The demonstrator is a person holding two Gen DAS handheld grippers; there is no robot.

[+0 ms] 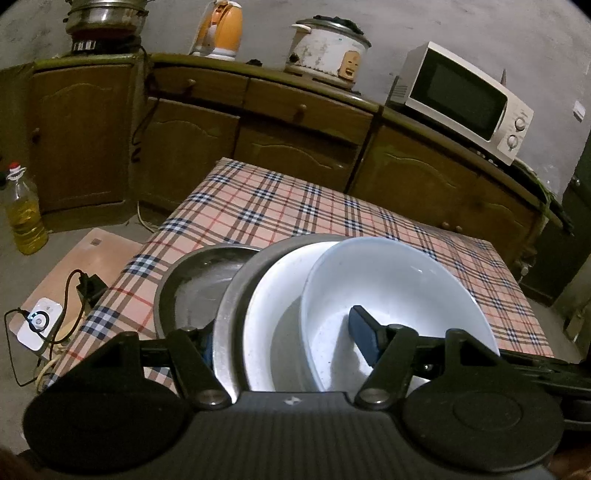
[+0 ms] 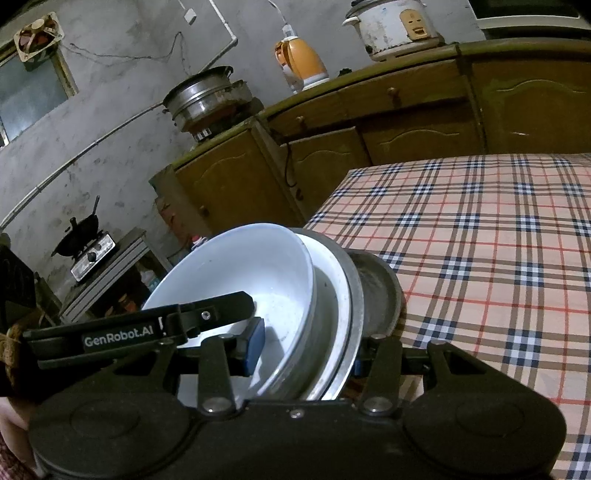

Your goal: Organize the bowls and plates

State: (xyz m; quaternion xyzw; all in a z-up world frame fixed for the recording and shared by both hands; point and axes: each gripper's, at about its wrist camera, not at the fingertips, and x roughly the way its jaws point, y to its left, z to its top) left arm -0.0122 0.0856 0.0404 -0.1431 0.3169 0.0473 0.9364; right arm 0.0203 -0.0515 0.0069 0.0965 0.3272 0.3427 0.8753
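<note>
A: Entry, both wrist views. Left tongs [image 1: 284,339] clamped on a nested stack of dishes: right finger [image 1: 364,338] with its blue pad lies inside the white bowl [image 1: 399,288], left finger outside the stack, mostly hidden behind the metal rim.

B: Stack order?

A: White bowl innermost, tilted. It sits in a white plate [image 1: 273,306], which sits in a steel dish [image 1: 231,321]. A second steel pan [image 1: 199,277] shows behind and to the left of them, over the table [image 1: 280,206]; cannot tell whether it belongs to the held stack or rests on the cloth.

B: Right tongs?

A: Right tongs [image 2: 306,350] also closed across the same stack, from the opposite side. Its left finger [image 2: 255,343], blue pad, is inside the bowl; its right finger is behind the steel rim, nearly hidden. The other gripper's arm, lettered "GenRobot.AI", crosses into the bowl just above it.

B: Location of the stack?

A: At the near edge of the plaid-covered table, tipped on edge between the two grippers. Contact with the cloth not visible.

B: Surroundings?

A: Wooden cabinets [image 1: 303,147] behind the table carrying a microwave [image 1: 465,99], rice cooker [image 1: 328,48], orange kettle [image 1: 221,29]. Oil bottle [image 1: 24,214] on the floor, left.
</note>
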